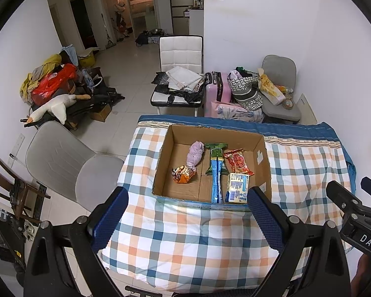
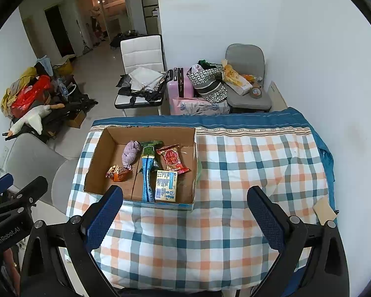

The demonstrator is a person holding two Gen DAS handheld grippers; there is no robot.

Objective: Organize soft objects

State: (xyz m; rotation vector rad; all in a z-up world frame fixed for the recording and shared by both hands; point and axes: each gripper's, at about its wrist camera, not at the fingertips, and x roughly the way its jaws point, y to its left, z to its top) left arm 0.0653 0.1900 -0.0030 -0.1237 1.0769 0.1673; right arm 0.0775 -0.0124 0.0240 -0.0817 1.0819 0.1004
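This is a lived-in home, a tiled living room opening onto a corridor and a lit room behind glass sliding doors (image 1: 136, 7). A table draped in a checked quilt (image 1: 185, 242) stands by the white wall, with a grey chair (image 1: 69, 163) pulled beside it. A white padded chair (image 1: 180, 54) carries folded bags, a pink suitcase (image 1: 216, 86) leans beside it, and clothes and a plush goose (image 1: 54, 106) are heaped against the far wall.
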